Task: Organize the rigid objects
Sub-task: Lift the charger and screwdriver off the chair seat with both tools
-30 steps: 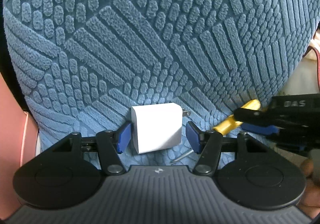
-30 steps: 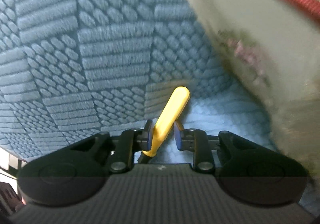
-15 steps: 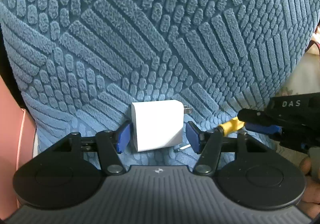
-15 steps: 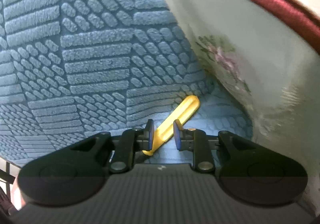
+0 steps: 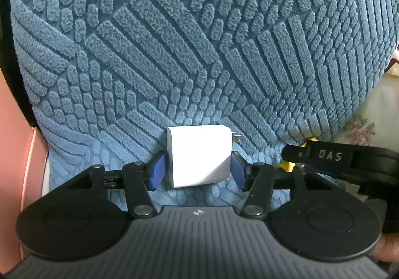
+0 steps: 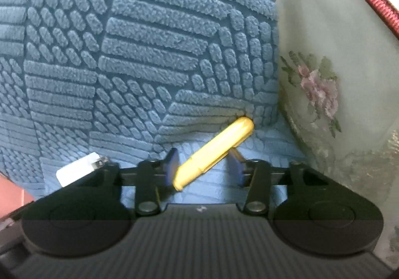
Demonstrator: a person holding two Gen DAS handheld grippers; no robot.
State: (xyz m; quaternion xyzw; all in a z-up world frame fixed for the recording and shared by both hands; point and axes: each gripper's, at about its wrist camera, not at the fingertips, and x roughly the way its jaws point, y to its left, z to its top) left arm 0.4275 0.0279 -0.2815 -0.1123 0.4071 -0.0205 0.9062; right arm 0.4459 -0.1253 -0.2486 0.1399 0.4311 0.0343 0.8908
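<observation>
A white wall charger [image 5: 198,155] with metal prongs lies on the blue textured cushion [image 5: 174,54], against its upright back. My left gripper [image 5: 198,171] is open, its blue pads either side of the charger with small gaps. A yellow-handled screwdriver [image 6: 214,151] lies slanted on the cushion, its handle end against the back. My right gripper [image 6: 204,166] is open around it, the left pad near the handle. The charger also shows at the left in the right wrist view [image 6: 77,171]. The right gripper shows in the left wrist view [image 5: 324,156].
A pale floral cushion [image 6: 336,79] with dark red piping stands to the right of the blue cushion. A pink surface [image 5: 15,154] runs along the left edge. The blue cushion's back rises close ahead of both grippers.
My right gripper has opened from a shut hold on the screwdriver, which now lies lower and more slanted. The left gripper has moved slightly forward around the charger.
</observation>
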